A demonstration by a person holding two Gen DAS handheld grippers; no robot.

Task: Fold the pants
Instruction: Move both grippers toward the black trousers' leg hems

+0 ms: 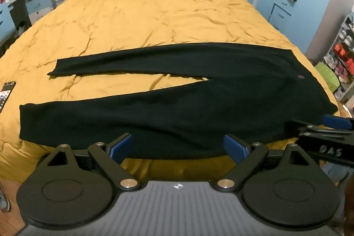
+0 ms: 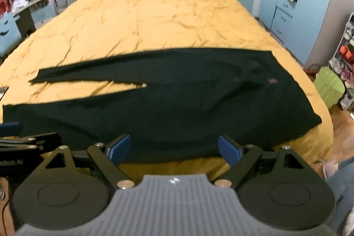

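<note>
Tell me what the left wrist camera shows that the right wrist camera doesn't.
Only the left wrist view shows the right gripper entering from the right edge, beside the waistband end of the pants.

Only the right wrist view shows the left gripper entering from the left edge, near the leg ends.

Both show black pants spread flat on the yellow bedspread, legs pointing left, and a green basket on the floor at right. Each camera's own jaws stand open with nothing between them.
</note>
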